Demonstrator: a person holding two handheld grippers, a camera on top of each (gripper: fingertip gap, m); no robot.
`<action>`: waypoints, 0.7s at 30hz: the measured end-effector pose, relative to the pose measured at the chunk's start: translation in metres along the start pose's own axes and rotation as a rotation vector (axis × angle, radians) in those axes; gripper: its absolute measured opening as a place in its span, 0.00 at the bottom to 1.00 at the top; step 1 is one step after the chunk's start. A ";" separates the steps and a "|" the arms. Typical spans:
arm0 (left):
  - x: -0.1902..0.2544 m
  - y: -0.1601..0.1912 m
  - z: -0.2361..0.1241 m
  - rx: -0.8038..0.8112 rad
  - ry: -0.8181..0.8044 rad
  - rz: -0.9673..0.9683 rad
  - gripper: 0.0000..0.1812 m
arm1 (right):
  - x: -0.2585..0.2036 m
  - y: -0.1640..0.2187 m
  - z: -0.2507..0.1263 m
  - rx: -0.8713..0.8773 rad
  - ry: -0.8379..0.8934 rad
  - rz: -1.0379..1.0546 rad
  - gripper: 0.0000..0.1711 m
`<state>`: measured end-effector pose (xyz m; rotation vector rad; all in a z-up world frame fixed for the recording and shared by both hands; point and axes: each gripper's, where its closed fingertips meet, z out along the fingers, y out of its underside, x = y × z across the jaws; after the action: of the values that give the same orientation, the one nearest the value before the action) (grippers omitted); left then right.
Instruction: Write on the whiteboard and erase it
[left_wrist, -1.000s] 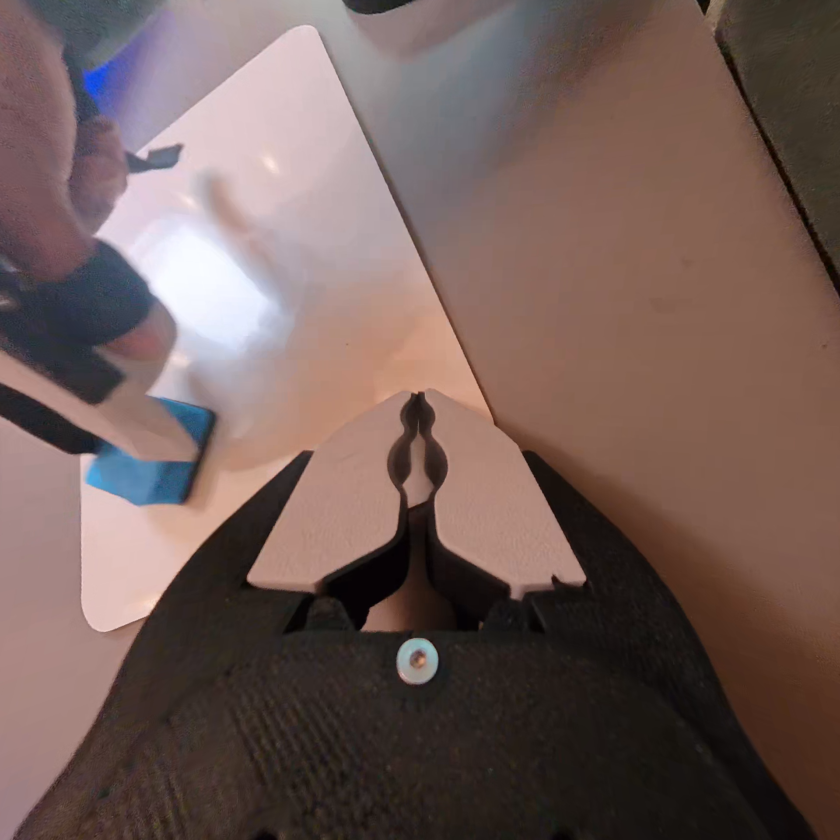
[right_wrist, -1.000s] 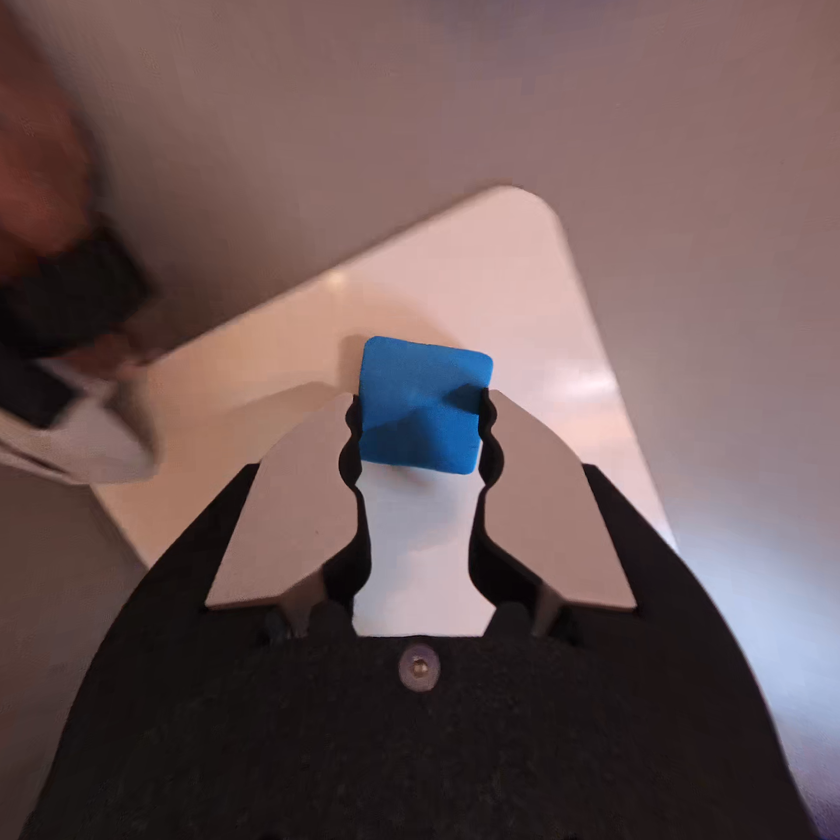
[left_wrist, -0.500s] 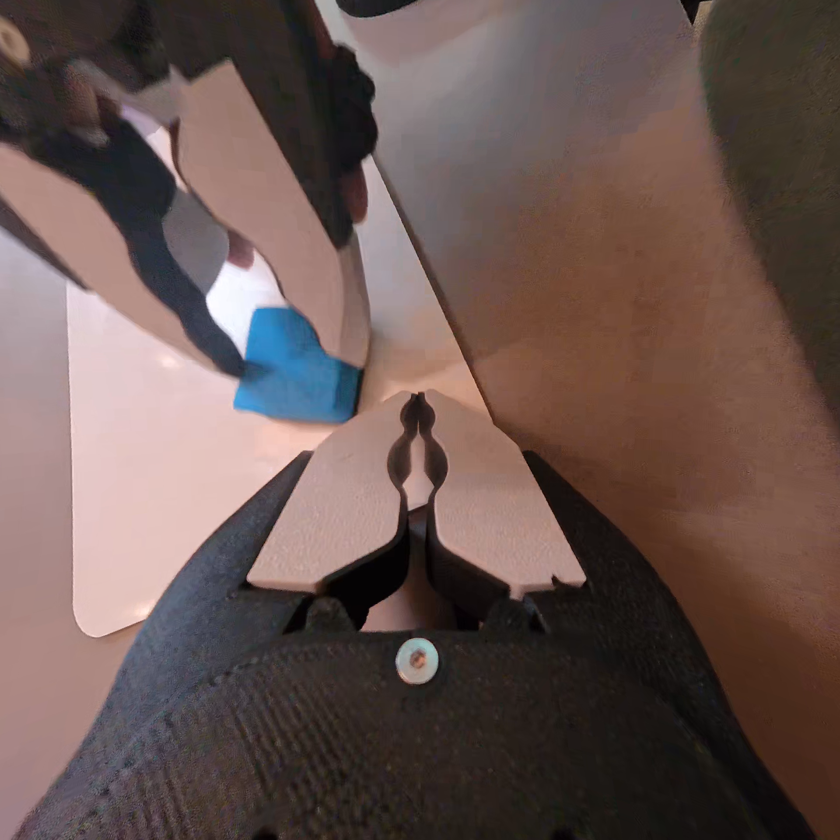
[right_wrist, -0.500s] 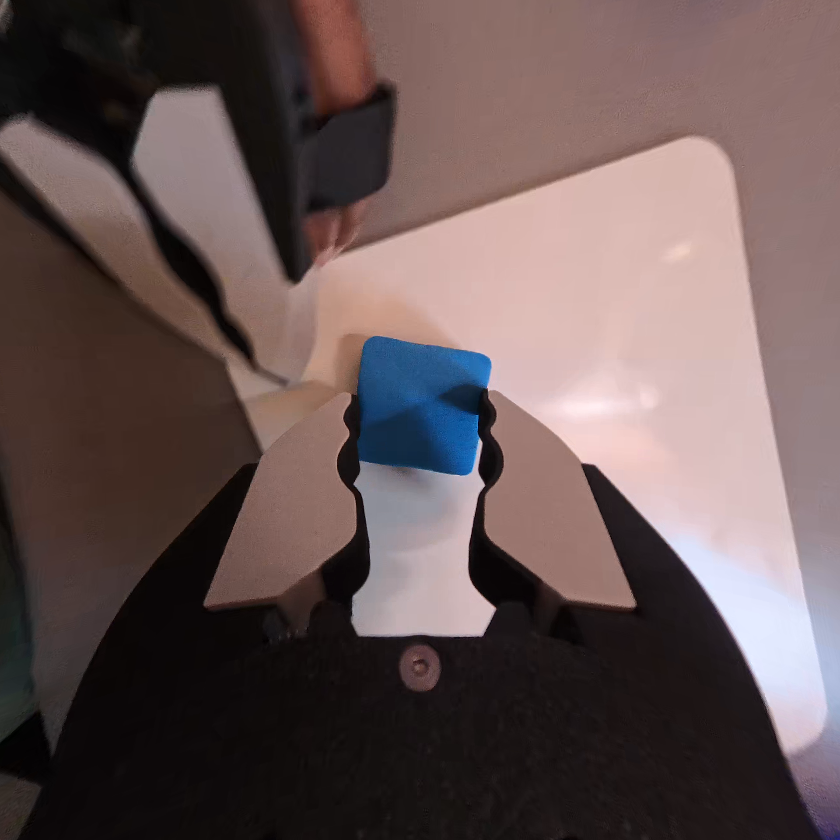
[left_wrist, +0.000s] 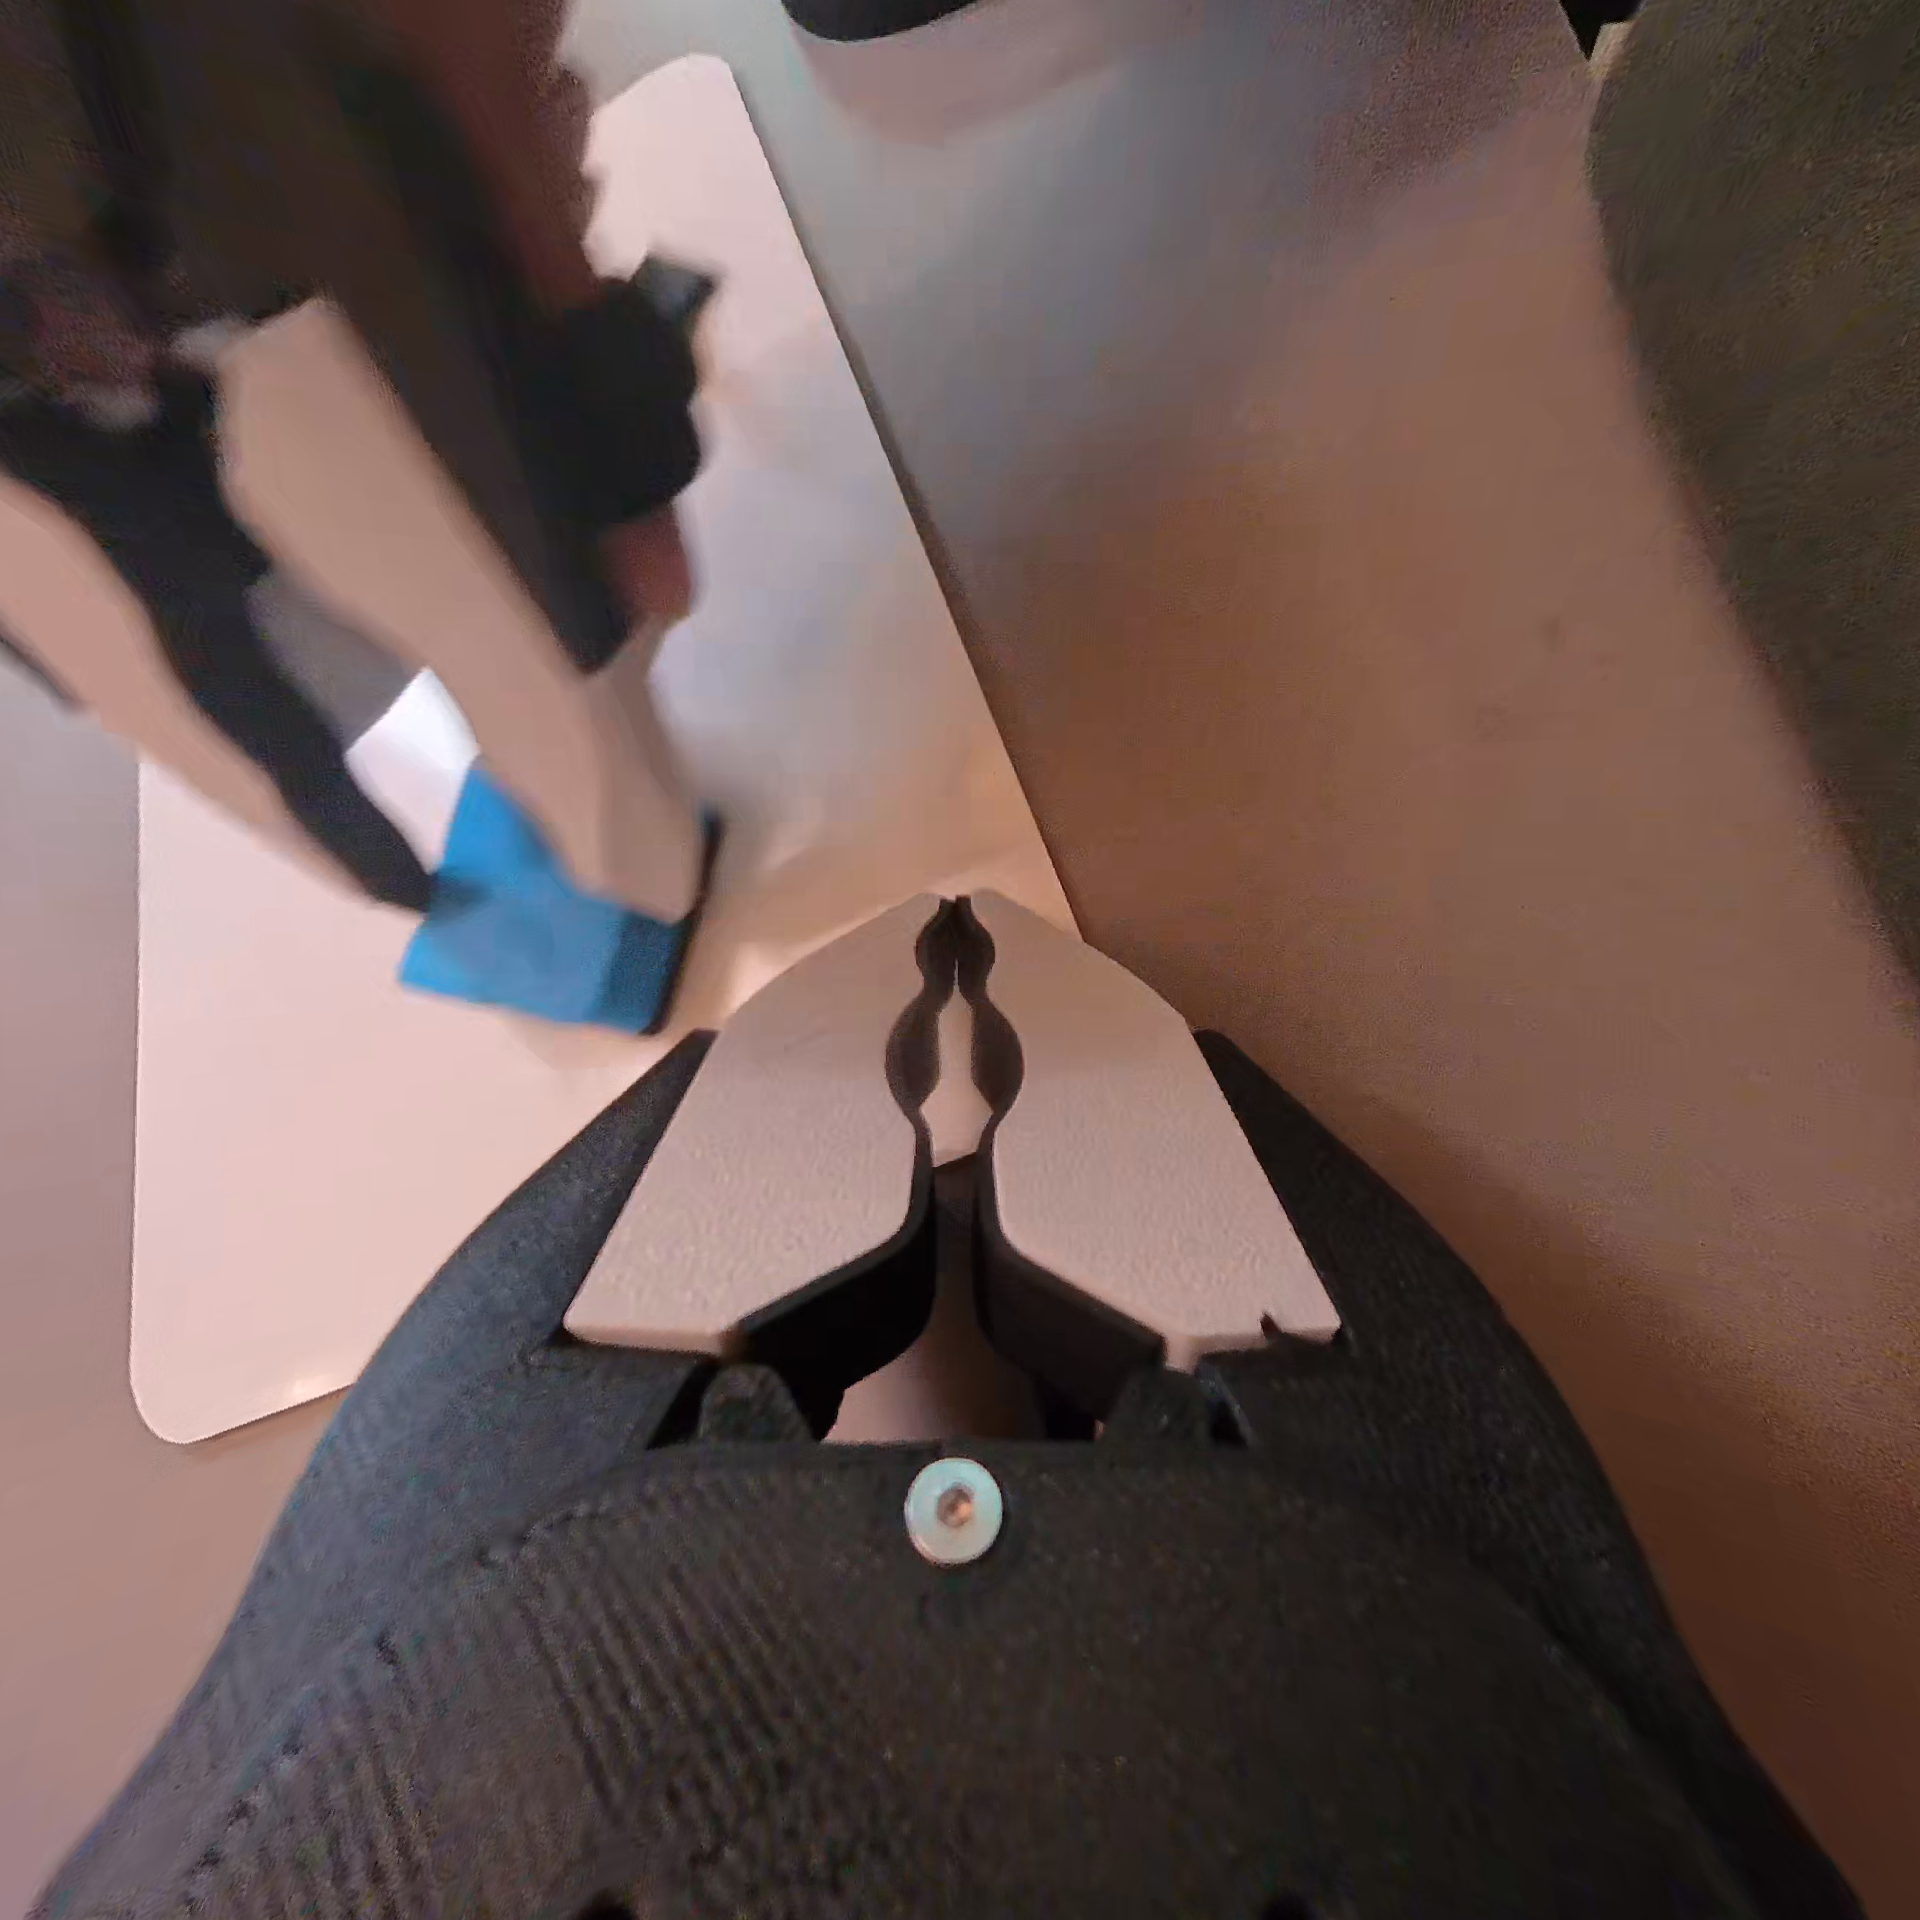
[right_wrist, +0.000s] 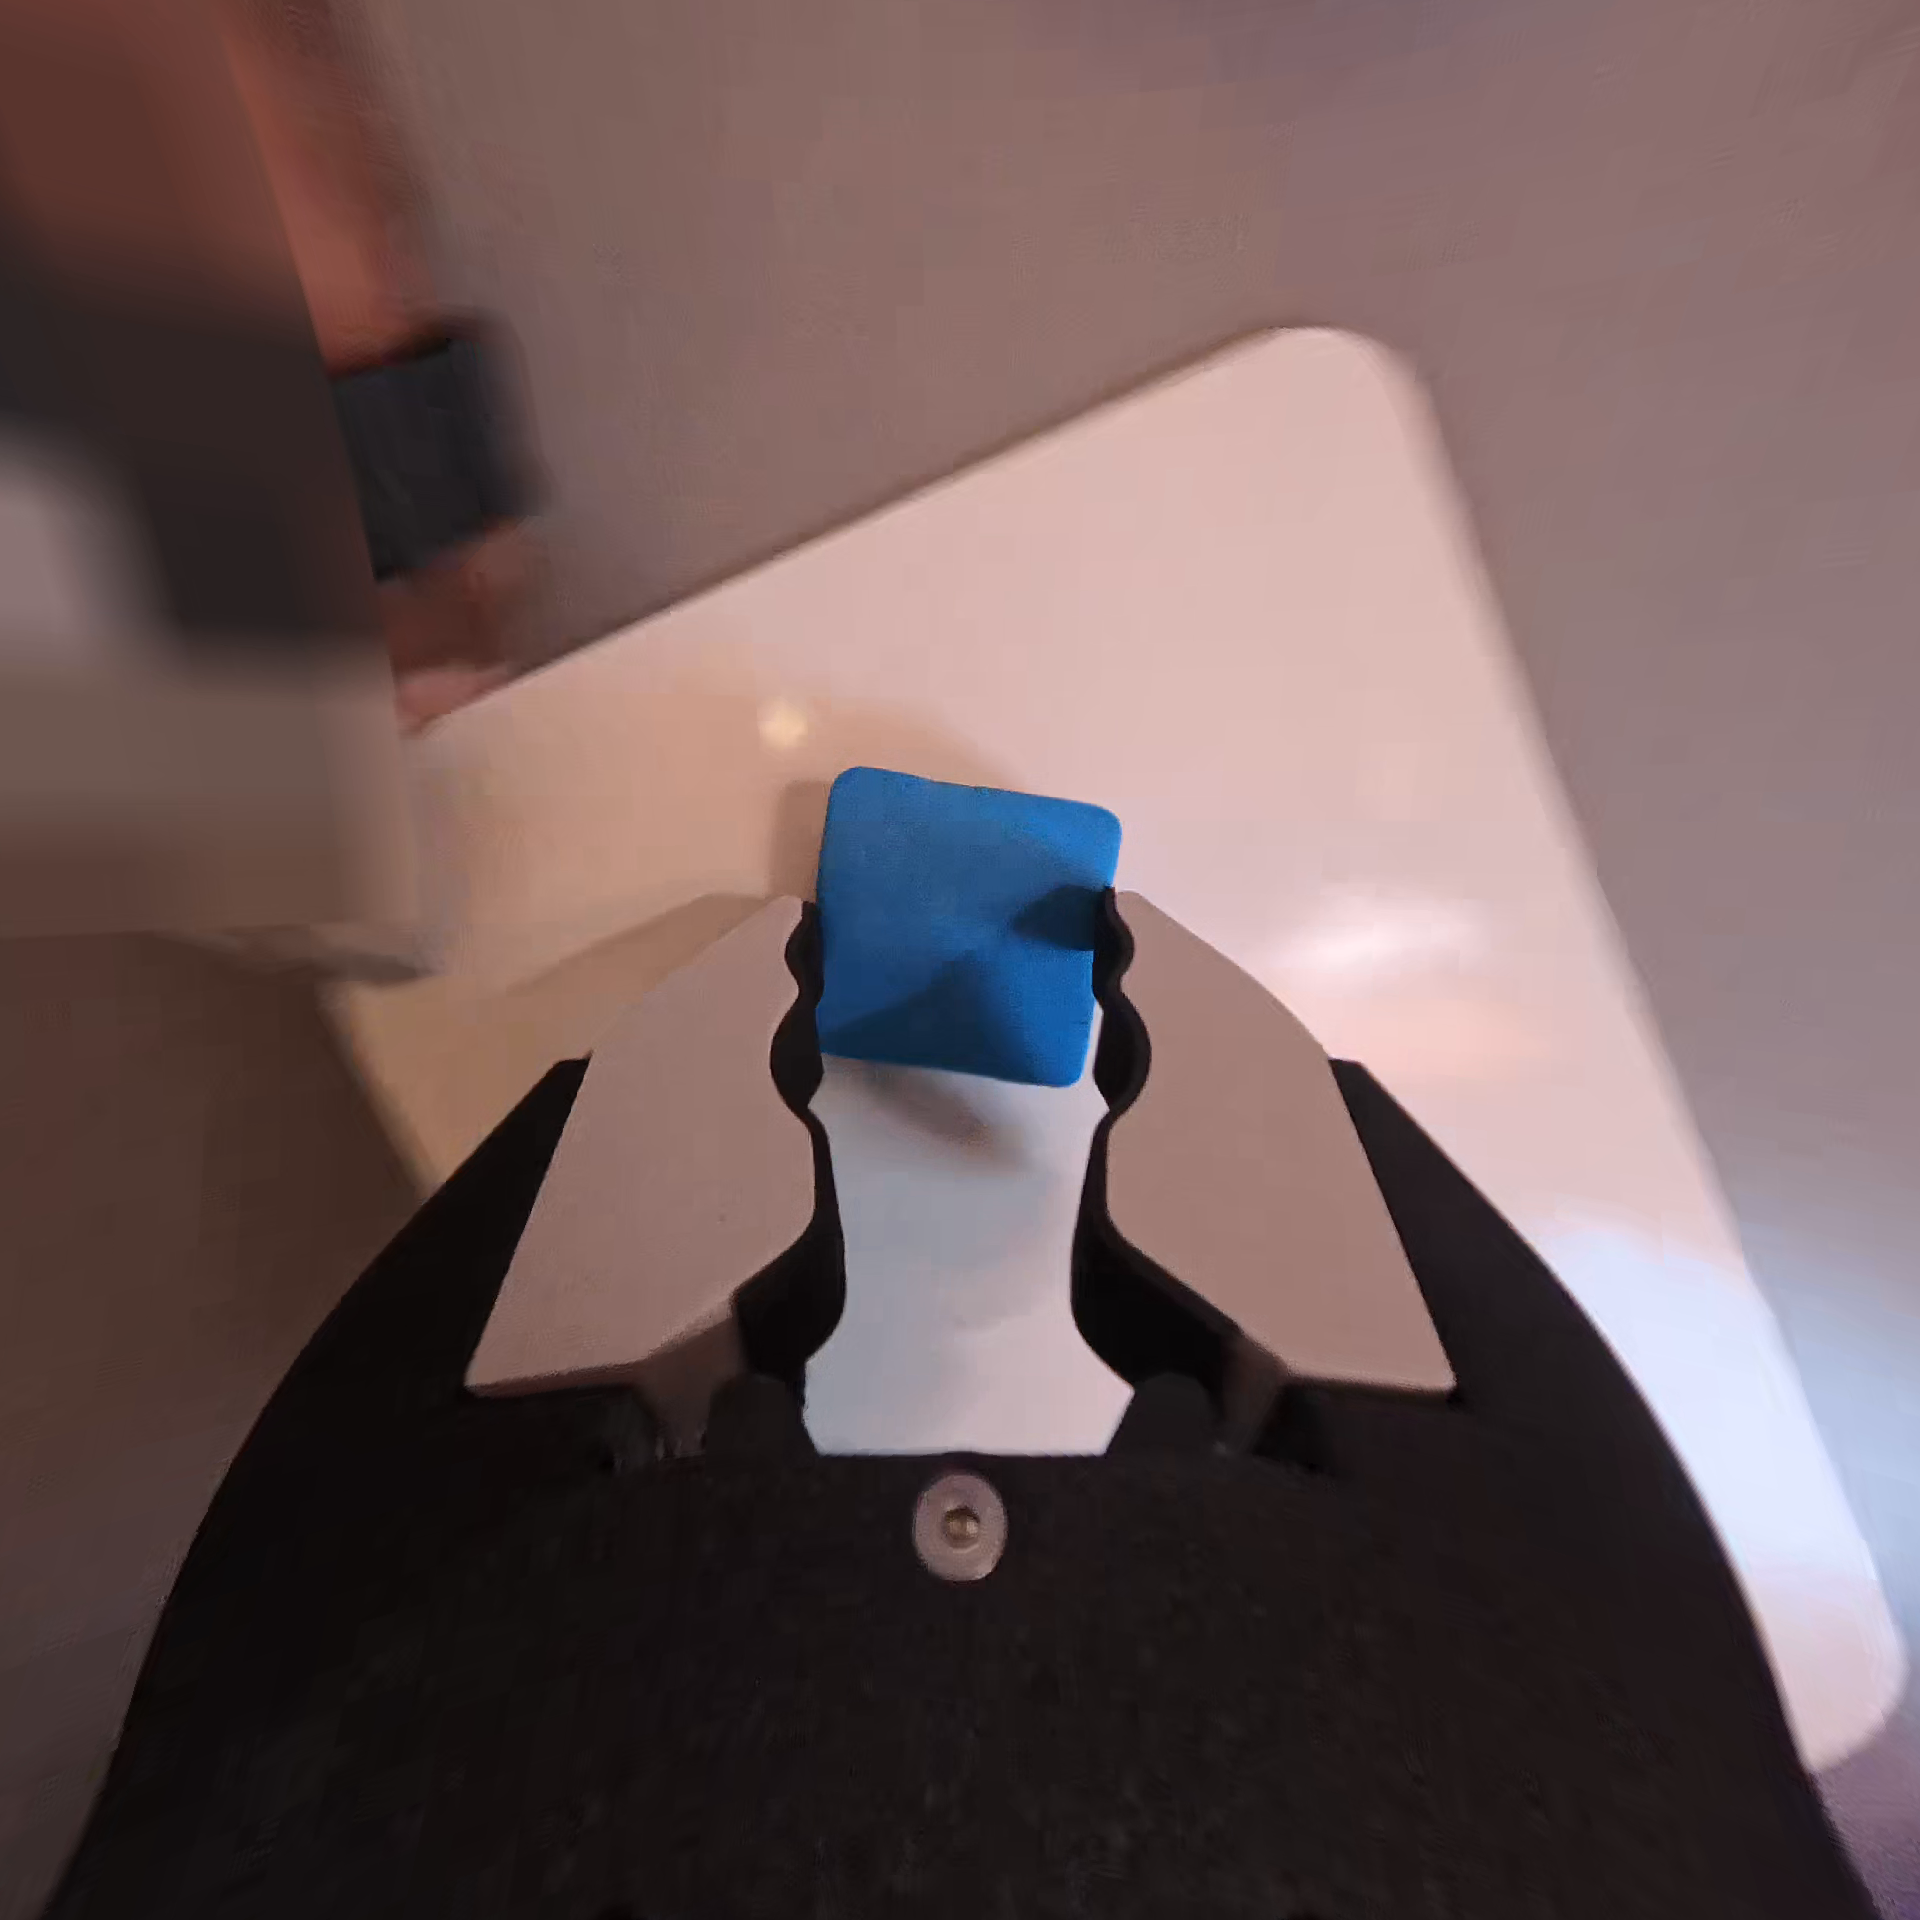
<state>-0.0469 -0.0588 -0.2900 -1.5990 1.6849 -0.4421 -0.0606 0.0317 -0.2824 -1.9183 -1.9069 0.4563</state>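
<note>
Plain beige table (left_wrist: 1351, 623) under everything, whiteboard (right_wrist: 1195, 644) lying flat on it. Right gripper (right_wrist: 956, 925) is pinching the blue eraser (right_wrist: 961, 925), pressed on the board near its middle. Left gripper (left_wrist: 956, 914), pressed together and empty, sits at the board's 3 o'clock edge. I'd keep the eraser flat, with even pressure and overlapping strokes.

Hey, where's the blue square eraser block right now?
The blue square eraser block sits clamped between the right gripper fingertips at the centre of the right wrist view, pressed on the white whiteboard, near the shut left gripper.
</note>
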 end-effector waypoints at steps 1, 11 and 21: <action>0.000 0.000 0.000 0.001 -0.005 -0.001 0.00 | 0.031 0.000 0.001 0.019 0.036 0.070 0.30; 0.000 0.002 -0.002 -0.007 0.007 -0.011 0.00 | 0.062 0.122 -0.066 -0.032 0.197 0.376 0.29; 0.000 0.002 -0.002 -0.016 -0.020 0.007 0.00 | 0.161 0.151 -0.077 -0.018 0.304 0.556 0.30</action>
<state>-0.0499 -0.0593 -0.2898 -1.6036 1.6823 -0.4087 0.1121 0.1894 -0.2825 -2.3653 -1.1820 0.2744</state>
